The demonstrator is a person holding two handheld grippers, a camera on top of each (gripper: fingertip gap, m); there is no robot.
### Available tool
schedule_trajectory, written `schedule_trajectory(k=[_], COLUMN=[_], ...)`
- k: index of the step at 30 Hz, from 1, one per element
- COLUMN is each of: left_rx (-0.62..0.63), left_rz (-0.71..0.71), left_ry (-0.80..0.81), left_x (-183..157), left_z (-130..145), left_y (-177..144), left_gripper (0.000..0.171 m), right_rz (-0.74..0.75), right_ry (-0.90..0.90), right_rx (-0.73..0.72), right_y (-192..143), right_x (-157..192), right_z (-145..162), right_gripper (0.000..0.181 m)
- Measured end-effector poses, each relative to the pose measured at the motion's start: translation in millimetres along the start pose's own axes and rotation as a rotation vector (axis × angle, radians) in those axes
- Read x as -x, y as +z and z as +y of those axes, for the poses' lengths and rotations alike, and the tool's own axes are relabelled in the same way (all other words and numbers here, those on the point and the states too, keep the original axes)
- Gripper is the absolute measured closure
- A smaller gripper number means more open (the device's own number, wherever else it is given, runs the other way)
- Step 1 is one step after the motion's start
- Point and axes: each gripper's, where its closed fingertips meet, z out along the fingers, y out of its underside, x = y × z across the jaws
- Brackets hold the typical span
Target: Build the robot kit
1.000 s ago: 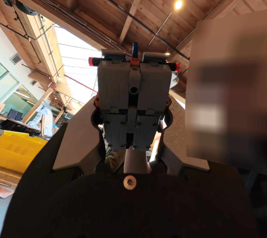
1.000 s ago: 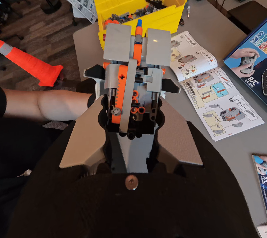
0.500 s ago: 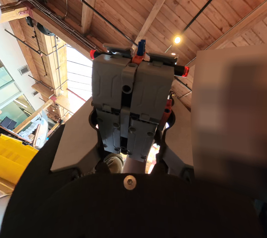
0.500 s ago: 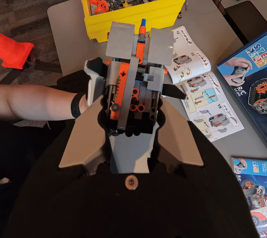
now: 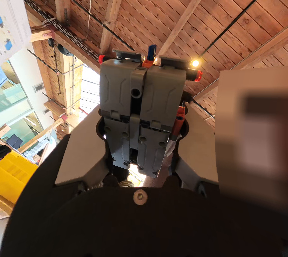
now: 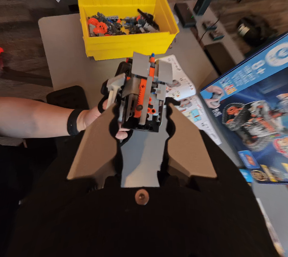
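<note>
Toy model [image 5: 141, 113] is clamped in the left claw [image 5: 142, 126], held above the counter [image 6: 62, 46] for access. Right claw [image 6: 141, 122] is spread open, model [image 6: 140, 101] just ahead, not gripped. Yellow bin [image 6: 124, 43] sits further ahead.

A yellow bin [image 6: 124, 43] full of little building pieces [image 6: 121, 25] sits on the desk [image 6: 62, 46]. An open booklet [image 6: 191, 109] and blue box [image 6: 249, 117] lie nearby.
</note>
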Motion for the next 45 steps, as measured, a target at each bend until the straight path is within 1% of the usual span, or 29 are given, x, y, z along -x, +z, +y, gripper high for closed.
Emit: schedule_trajectory(k=[1,2,3,5,7,10,14,17,20,22,26,30,32,35,38,41,43,45], left_rx=[-0.002,0.000,0.004,0.008,0.003,-0.006,-0.032,-0.023,-0.005,0.006,0.003,0.010,0.005,0.014,0.020,0.015,0.020,0.030], left_rz=[-0.009,-0.018,-0.029,-0.046,-0.050,-0.057,-0.063,-0.053,-0.046,-0.046,-0.055,-0.056,-0.064,-0.057,-0.059,-0.057,-0.047,-0.025], left_ry=[0.010,0.023,0.040,0.069,0.071,0.081,0.079,0.085,0.102,0.114,0.120,0.127,0.118,0.111,0.103,0.095,0.093,0.084], left_x=[1,2,4,5,5,5,7,4,2,1,2,1,3,2,3,4,2,-1], left_z=[-1,-1,-1,0,0,-3,-9,-7,-4,-1,-1,0,-1,1,3,2,3,5], left_y=[-1,-1,-1,-1,-2,-3,-5,-4,-2,-1,-2,-2,-3,-2,-1,-2,-1,0], left_gripper=[0.075,0.075,0.074,0.075,0.076,0.076,0.076,0.076,0.076,0.076,0.076,0.077,0.077,0.077,0.077,0.077,0.077,0.076], right_rz=[0.027,0.057,0.111,0.224,0.268,0.234,0.235,0.219,0.240,0.221,0.227,0.150,0.106,0.003,-0.136,-0.340,-0.444,-0.478], right_ry=[-0.052,-0.116,-0.178,-0.310,-0.386,-0.373,-0.344,-0.315,-0.309,-0.307,-0.262,-0.156,-0.113,0.023,0.195,0.400,0.482,0.498], right_rx=[-0.001,0.012,0.030,0.074,0.151,0.253,0.251,0.246,0.235,0.233,0.222,0.188,0.144,0.084,-0.026,-0.160,-0.189,-0.179], right_y=[-6,-9,-11,-8,0,14,19,17,15,18,21,21,18,13,6,-4,-8,-6], right_x=[1,3,2,-2,-3,0,0,0,-5,-2,-6,-5,-5,-10,-17,-19,-16,-11], right_z=[-7,-12,-15,-19,-12,5,3,1,-1,2,4,7,6,8,6,-4,-6,-4], right_gripper=[0.142,0.153,0.157,0.156,0.155,0.155,0.159,0.160,0.164,0.168,0.163,0.162,0.171,0.174,0.174,0.175,0.175,0.175])
